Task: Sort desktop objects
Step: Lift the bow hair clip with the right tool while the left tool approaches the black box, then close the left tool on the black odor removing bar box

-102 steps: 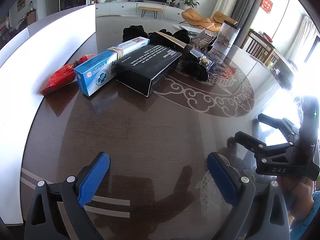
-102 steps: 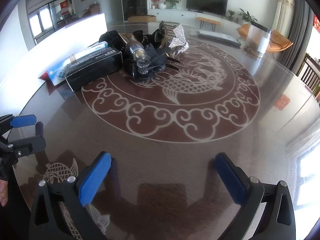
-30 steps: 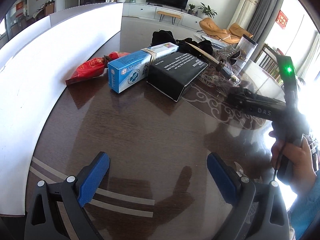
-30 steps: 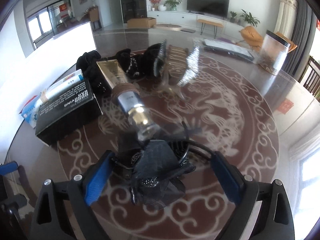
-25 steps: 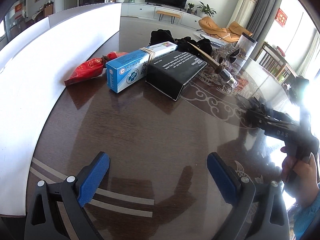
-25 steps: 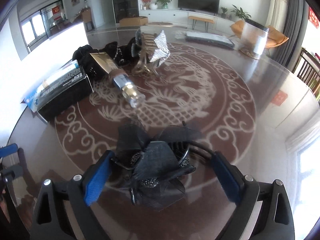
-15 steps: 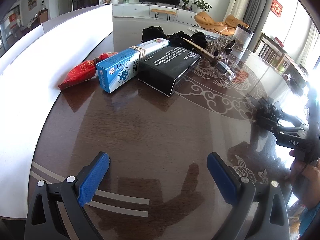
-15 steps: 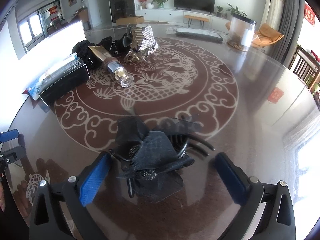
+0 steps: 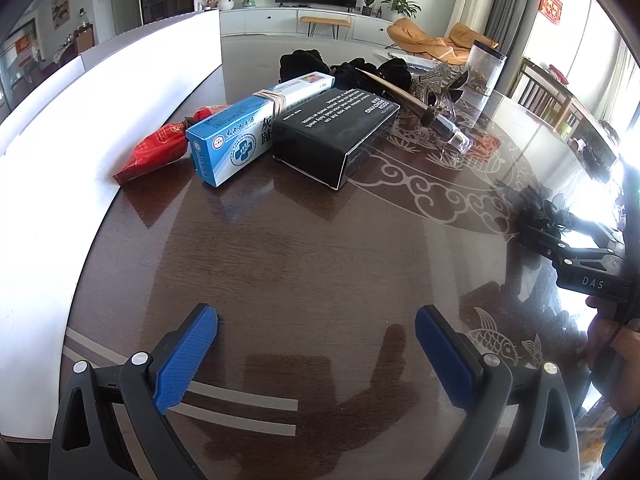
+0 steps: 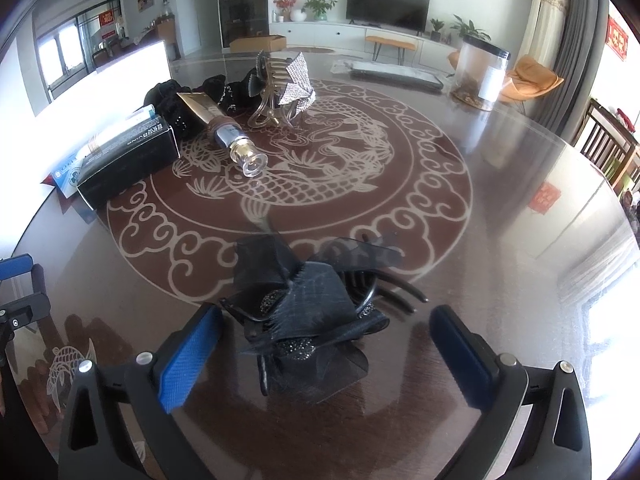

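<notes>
A black bow hair claw (image 10: 308,316) lies on the dark table between the open jaws of my right gripper (image 10: 324,348); the blue pads stand apart from it. It also shows in the left wrist view (image 9: 540,208) at the far right, in front of the right gripper. My left gripper (image 9: 316,348) is open and empty over bare table near the front edge. Farther back lie a black box (image 9: 336,128), a blue and white box (image 9: 244,136), a red packet (image 9: 156,148), a gold tube (image 10: 224,128), a glittery hair claw (image 10: 284,84) and black hair ties (image 10: 172,100).
A white board (image 9: 80,112) runs along the table's left side. A clear canister (image 10: 480,72) and a flat dark tray (image 10: 396,72) stand at the far side. Chairs (image 10: 608,144) stand beyond the right edge.
My right gripper has carried the black bow hair claw from the pile toward the near side, set it on the table and opened its jaws. The left gripper has barely moved.
</notes>
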